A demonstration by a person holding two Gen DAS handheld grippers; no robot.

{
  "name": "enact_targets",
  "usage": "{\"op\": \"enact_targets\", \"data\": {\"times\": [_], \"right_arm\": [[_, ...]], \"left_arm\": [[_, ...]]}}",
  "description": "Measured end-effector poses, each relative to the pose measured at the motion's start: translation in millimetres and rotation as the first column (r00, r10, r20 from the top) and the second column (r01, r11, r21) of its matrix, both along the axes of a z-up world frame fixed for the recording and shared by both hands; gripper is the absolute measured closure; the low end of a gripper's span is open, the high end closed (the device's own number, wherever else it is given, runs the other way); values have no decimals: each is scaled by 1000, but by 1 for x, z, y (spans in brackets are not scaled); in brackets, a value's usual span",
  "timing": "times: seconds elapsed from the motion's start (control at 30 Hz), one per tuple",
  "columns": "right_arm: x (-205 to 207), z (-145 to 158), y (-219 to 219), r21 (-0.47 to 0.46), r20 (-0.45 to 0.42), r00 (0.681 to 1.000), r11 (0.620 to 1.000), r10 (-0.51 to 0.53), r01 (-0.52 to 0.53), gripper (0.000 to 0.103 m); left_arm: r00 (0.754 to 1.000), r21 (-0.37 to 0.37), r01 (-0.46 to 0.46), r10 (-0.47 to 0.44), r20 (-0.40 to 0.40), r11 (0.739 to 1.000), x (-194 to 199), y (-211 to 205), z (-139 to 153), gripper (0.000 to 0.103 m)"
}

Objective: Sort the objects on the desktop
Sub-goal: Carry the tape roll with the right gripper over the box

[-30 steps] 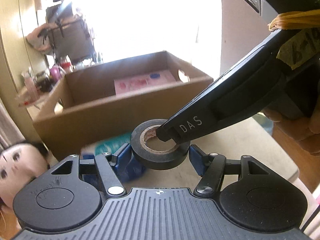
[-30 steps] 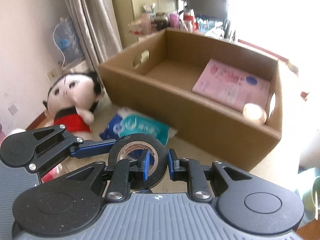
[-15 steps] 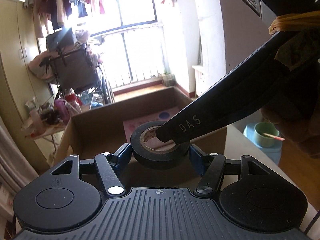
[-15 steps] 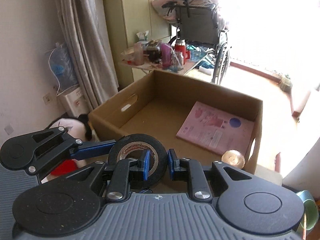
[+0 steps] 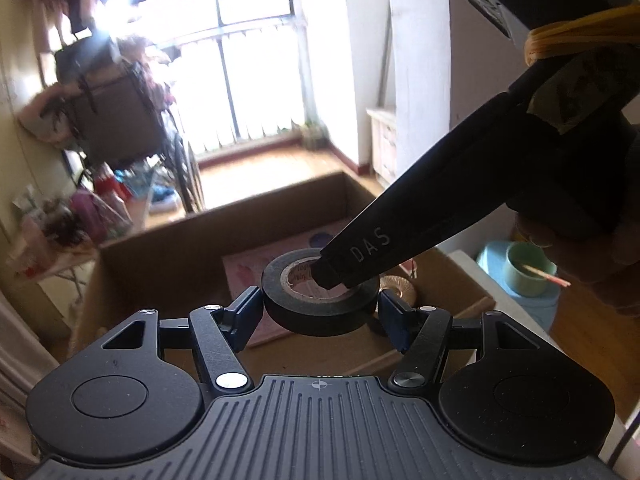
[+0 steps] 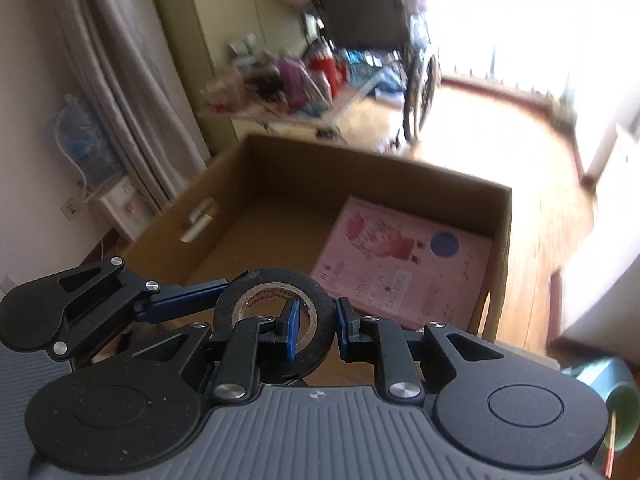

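Observation:
A black roll of tape [image 5: 320, 294] hangs in the air over an open cardboard box [image 6: 400, 176]. My right gripper [image 6: 316, 330] is shut on the roll's wall, one finger inside the hole and one outside. My left gripper [image 5: 320, 312] straddles the same tape roll [image 6: 276, 312] with its blue fingers [image 5: 244, 316] at either side; the right finger shows a small gap. The box [image 5: 172, 256] holds a pink booklet [image 6: 404, 264] and a small copper-coloured roll [image 5: 398, 286] at its right end.
A green cup in a blue tray [image 5: 528, 272] stands to the right of the box. Behind the box are a wheelchair [image 6: 376, 12], a cluttered low table [image 6: 288, 88] and a bright window. A curtain [image 6: 104, 80] hangs at the left.
Both grippers rose and moved forward with the tape roll, from over the table before the box to above the box's inside. The plush doll and blue packet dropped out of view.

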State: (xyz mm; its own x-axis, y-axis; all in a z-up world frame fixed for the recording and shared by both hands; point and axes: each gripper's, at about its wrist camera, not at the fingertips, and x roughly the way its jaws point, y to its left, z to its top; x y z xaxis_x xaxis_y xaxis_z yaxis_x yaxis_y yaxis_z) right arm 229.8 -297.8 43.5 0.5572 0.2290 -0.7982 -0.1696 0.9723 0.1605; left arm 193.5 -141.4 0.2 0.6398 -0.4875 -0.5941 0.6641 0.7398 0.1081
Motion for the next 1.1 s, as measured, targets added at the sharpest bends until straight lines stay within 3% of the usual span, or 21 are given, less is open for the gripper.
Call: {"op": "enact_targets", "data": {"times": [0.23, 0.5, 0.77, 1.1], "right_arm": [[44, -40, -17, 2, -201, 980, 1000, -5, 6, 82], [68, -66, -26, -13, -373, 928, 1000, 13, -19, 82], [74, -82, -27, -61, -478, 878, 996, 31, -68, 82], [75, -97, -13, -169, -553, 829, 964, 82, -208, 85]], "left_arm": [[983, 26, 49, -43, -181, 998, 46, -15, -27, 40], [887, -45, 51, -65, -457, 998, 83, -11, -54, 40], [822, -39, 107, -110, -558, 994, 92, -25, -62, 40], [795, -31, 154, -143, -589, 988, 92, -42, -70, 38]]}}
